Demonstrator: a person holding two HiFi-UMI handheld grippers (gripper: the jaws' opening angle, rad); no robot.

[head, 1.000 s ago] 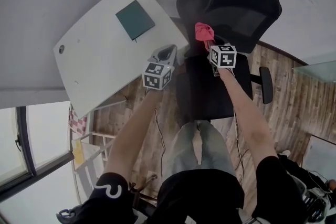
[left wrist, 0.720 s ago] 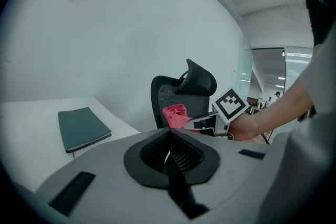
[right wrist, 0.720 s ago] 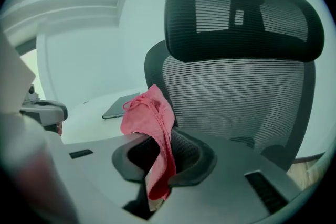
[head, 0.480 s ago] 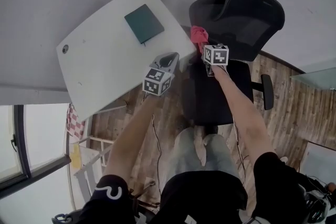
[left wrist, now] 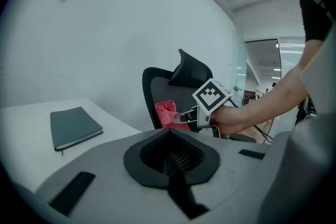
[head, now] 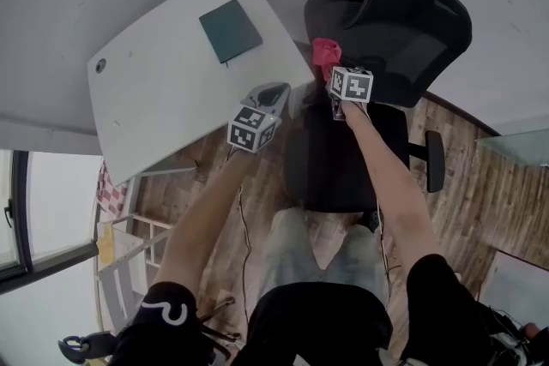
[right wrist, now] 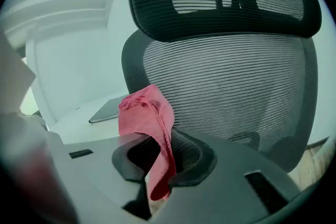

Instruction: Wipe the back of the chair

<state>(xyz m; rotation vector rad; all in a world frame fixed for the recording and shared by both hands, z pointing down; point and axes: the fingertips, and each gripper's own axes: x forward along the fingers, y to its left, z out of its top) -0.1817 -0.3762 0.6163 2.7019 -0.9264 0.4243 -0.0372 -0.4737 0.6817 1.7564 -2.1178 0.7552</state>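
A pale wall and a wood-plank floor frame the spot. The white tabletop lies to my left, its near corner just beside the chair. The chair's mesh back stands upright facing me. I judge the mesh springy and the chair apt to swivel under a push, so strokes should be light. A dark green notebook lies towards the tabletop's far edge. The pink cloth, soft and limp, is clamped in the fingers of my right gripper, bunched above them by the back's left side. I cannot tell whether it touches the mesh. The fingers of my left gripper are together on nothing, over the tabletop's corner.
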